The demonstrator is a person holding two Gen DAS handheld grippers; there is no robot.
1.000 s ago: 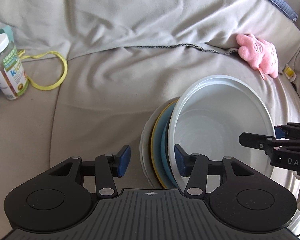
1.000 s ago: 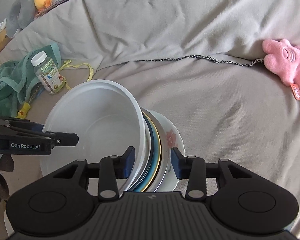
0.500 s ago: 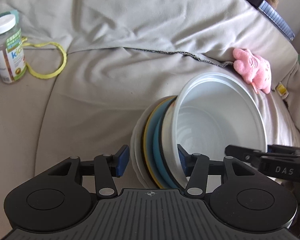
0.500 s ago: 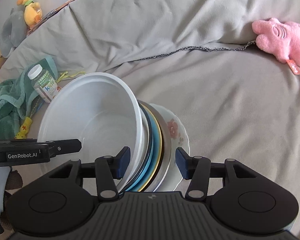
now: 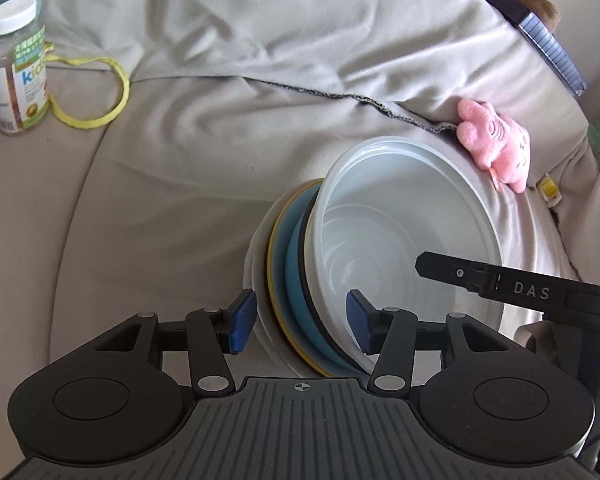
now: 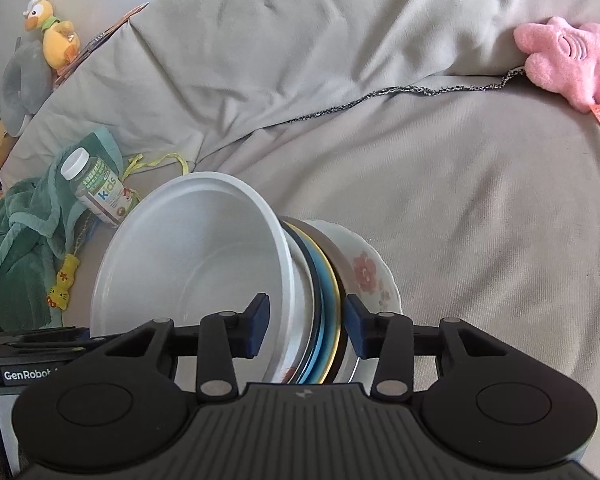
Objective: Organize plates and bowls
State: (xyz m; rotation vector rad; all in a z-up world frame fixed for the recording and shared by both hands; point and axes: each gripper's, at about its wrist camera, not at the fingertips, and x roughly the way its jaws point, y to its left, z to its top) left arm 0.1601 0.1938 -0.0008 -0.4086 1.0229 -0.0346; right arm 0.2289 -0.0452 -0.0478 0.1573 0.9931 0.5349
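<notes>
Both tongs share one build: a dark grey ribbed housing, a round black disc on either side of it, and black linkage arms pinned with silver screws that carry blue rubber pads. On the left tongs (image 5: 302,322) a small crosshair mark sits at the housing's front edge. Beside the right tongs (image 6: 303,326), the other tool's black side bar reads "GenRobot" in white lettering

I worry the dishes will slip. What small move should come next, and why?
Probably finish closing the right tongs before lowering: they are closing on the tilted stack, which stands on edge over the soft sofa; left tongs straddle it too.
</notes>
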